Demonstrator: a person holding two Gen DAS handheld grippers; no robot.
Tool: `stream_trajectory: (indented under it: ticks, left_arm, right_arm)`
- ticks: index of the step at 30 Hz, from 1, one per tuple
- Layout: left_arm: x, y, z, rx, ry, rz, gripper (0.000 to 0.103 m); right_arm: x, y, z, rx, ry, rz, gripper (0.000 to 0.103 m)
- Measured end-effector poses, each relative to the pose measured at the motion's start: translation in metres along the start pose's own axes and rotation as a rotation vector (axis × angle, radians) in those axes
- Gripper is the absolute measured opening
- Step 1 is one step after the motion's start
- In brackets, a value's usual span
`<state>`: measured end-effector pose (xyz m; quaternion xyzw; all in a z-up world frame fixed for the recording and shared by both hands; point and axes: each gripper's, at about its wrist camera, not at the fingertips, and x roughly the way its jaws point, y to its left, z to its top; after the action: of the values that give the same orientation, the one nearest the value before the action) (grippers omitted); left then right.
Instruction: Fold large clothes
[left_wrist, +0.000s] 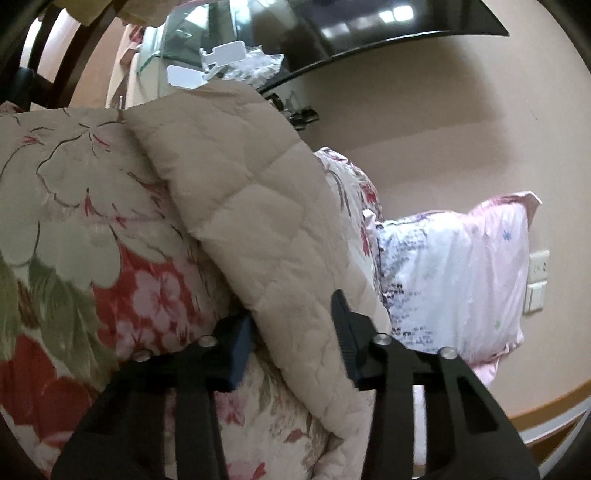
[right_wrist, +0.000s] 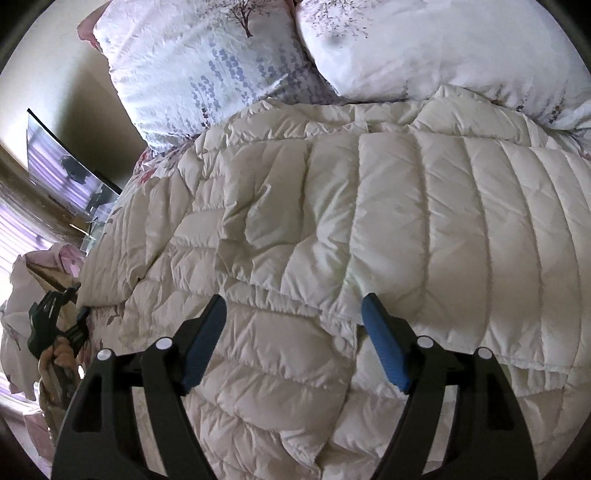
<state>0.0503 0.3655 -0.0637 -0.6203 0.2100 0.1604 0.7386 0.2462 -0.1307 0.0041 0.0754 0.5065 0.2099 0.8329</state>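
Note:
A cream quilted down jacket (right_wrist: 332, 229) lies spread on the bed, partly folded, with one layer lying over another. My right gripper (right_wrist: 293, 325) hovers just above it, jaws wide open and empty. In the left wrist view my left gripper (left_wrist: 295, 328) is shut on a beige quilted edge of the jacket (left_wrist: 258, 206), which passes between its fingers and stands up over the floral bedspread (left_wrist: 74, 221). The left gripper also shows at the left edge of the right wrist view (right_wrist: 55, 325), at the jacket's left corner.
Two pale floral pillows (right_wrist: 207, 70) lie at the head of the bed, one also in the left wrist view (left_wrist: 461, 280). A dark screen (left_wrist: 369, 26) hangs on the beige wall. A wall socket (left_wrist: 537, 280) is at the right. A dark wooden chair (left_wrist: 44, 55) stands far left.

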Motion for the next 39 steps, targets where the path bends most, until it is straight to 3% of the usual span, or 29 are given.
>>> stream_trajectory:
  ticks: [2,6,14,18,23,30,36,39]
  left_arm:
    - [0.005,-0.001,0.001,0.0,0.022,0.001,0.015]
    - [0.005,-0.015,-0.003,0.018,0.046,-0.033,0.007]
    - [-0.005,-0.098,-0.033,0.173,0.085,-0.236,0.006]
    - [0.001,-0.146,-0.073,0.274,0.166,-0.352,0.006]
    - [0.02,-0.179,-0.125,0.359,0.292,-0.416,0.006]
    - [0.056,-0.197,-0.205,0.465,0.474,-0.399,0.006]
    - [0.088,-0.191,-0.274,0.604,0.614,-0.278,0.006]
    - [0.099,-0.183,-0.289,0.627,0.658,-0.224,0.007]
  right_arm:
    - [-0.003,-0.004,-0.002,0.0,-0.003,-0.001,0.076]
    - [-0.013,-0.013,-0.003,0.006,-0.021,-0.008,0.077]
    - [-0.035,-0.032,-0.008,0.019,-0.079,-0.023,0.08]
    - [-0.041,-0.044,-0.013,0.04,-0.094,-0.03,0.08]
    - [-0.05,-0.059,-0.019,0.068,-0.114,-0.041,0.08]
    - [-0.061,-0.072,-0.027,0.089,-0.139,-0.07,0.08]
    - [-0.065,-0.077,-0.03,0.09,-0.152,-0.097,0.08]
    - [-0.067,-0.071,-0.03,0.058,-0.164,-0.119,0.08]
